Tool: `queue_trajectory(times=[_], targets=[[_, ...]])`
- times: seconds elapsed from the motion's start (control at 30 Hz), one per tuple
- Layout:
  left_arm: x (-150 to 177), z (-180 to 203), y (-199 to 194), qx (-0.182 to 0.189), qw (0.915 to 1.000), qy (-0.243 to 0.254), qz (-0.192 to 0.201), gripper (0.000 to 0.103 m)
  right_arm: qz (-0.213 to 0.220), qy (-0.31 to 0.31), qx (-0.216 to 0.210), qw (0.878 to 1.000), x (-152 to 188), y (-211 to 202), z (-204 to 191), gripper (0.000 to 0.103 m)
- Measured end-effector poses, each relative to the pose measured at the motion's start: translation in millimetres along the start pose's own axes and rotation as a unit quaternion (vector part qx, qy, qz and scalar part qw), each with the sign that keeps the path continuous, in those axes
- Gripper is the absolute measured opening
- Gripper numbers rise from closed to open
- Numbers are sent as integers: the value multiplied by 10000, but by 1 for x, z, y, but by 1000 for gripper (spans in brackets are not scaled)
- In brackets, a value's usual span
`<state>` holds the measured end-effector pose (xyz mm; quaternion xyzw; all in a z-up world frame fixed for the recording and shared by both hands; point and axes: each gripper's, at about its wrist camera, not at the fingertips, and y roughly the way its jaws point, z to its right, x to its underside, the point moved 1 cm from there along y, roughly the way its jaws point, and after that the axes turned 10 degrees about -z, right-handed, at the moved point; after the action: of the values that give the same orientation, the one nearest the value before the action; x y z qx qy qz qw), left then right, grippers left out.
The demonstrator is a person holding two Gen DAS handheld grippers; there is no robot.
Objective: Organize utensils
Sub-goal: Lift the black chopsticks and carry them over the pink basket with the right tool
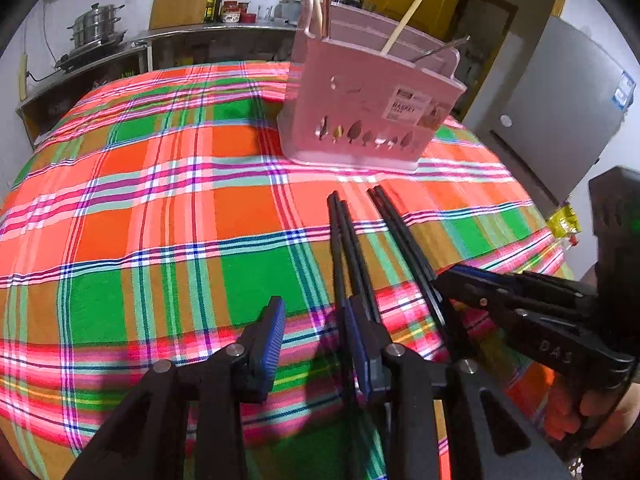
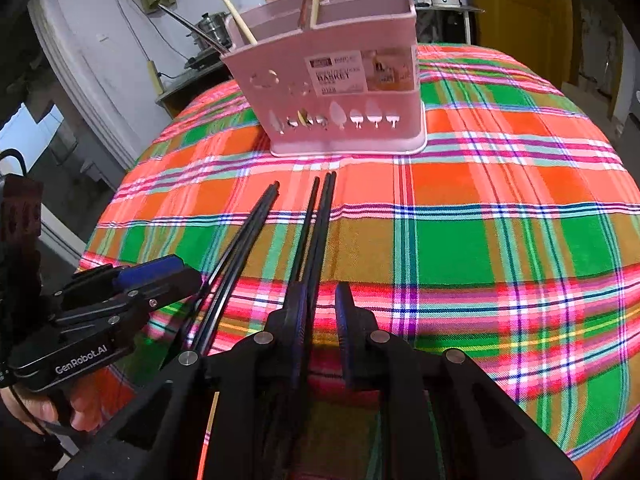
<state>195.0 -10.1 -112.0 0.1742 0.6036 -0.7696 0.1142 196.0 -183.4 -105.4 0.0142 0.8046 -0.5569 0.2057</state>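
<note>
Two bundles of black chopsticks lie on the plaid cloth [image 1: 160,200] covering the bench. They are slim, dark and straight.

One bundle [image 1: 348,248] runs beside the right finger of the left claw [image 1: 316,344], whose blue-padded jaws stand apart with nothing between the pads. The other bundle [image 1: 404,244] passes the tip of the right claw [image 1: 452,280]. In the right wrist view, one bundle [image 2: 316,232] runs along the left finger [image 2: 296,312] of the right claw [image 2: 320,316]; its jaws are parted, and contact cannot be confirmed.

Both bundles have their long axes pointing away from the cameras toward the pink basket [image 1: 368,108], tips stopping short of its base. The basket stands upright, holding wooden and metal utensils.

Open cloth extends to the left of the chopsticks and, in the right wrist view, to the right. The bench edge falls away close behind the right claw.
</note>
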Motion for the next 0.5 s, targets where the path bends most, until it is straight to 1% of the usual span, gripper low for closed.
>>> queue_trajectory(times=[0.2,0.23,0.37,0.4,0.47,0.5], targets=[[-1,5,3,-87,9999,106,30,33,-11,-29,123,9999,-2,2,-1,15],[-1,7,4,-151,9997,180,30,34,-17,-30,148,9999,-3,3,-2,15],[-4,15,8,-417,9984,374,62,34,-68,15,235,9997,-8,6,-1,15],[-5,15,9,-460,9981,401,58,34,-72,18,282,9996,-11,7,-2,12],[-5,17,10,-593,9971,464,53,33,-119,-3,353,9993,-14,9,-3,12],[-4,16,9,-617,9971,449,62,28,-135,-22,372,9992,-15,9,-3,12]])
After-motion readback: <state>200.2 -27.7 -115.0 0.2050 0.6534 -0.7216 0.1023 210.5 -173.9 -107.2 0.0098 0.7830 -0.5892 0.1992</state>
